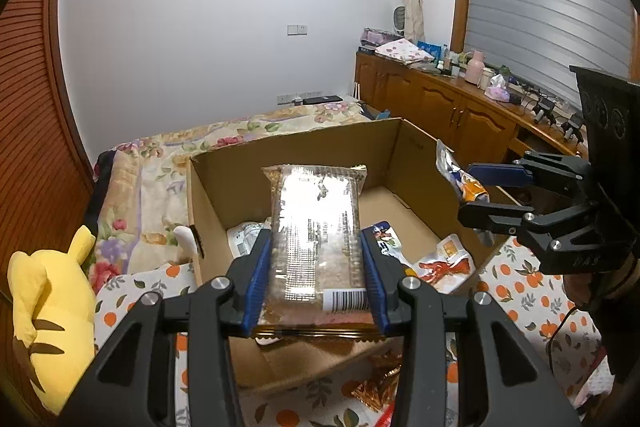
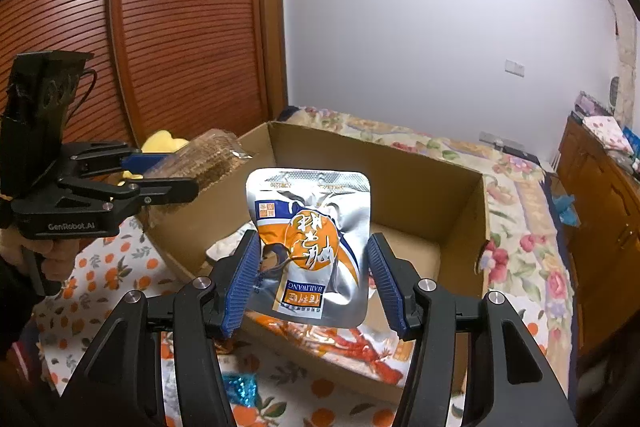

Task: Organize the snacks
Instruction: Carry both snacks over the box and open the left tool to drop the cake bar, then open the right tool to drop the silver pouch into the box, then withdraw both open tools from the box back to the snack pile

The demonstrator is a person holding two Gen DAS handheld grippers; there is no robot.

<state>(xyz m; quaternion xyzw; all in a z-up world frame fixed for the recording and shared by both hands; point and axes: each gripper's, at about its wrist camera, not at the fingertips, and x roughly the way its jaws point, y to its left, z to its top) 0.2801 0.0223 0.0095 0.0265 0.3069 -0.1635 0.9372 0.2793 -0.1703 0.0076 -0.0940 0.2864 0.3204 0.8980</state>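
An open cardboard box [image 1: 296, 139] stands on an orange-print cloth. My left gripper [image 1: 314, 243] is shut on a clear packet of brown crackers [image 1: 316, 211], held flat over the box's near side. My right gripper [image 2: 313, 241] is shut on a silver and orange pouch [image 2: 312, 219], which hangs above the box [image 2: 380, 151]. The left wrist view shows the right gripper [image 1: 468, 193] over the box's right wall with its pouch [image 1: 450, 163]. The right wrist view shows the left gripper [image 2: 176, 173] and its packet [image 2: 212, 155] at the box's left wall. Inside lie a white packet [image 1: 246, 239] and a red lobster-print pack [image 1: 440, 267].
A yellow plush toy [image 1: 44, 307] sits left of the box. A gold wrapper [image 1: 376, 387] and a blue glittery packet [image 2: 240, 391] lie on the orange-print cloth [image 1: 520, 287] in front. A floral bedspread [image 1: 160, 155] stretches behind, and a cluttered wooden cabinet [image 1: 460, 107] runs along the right.
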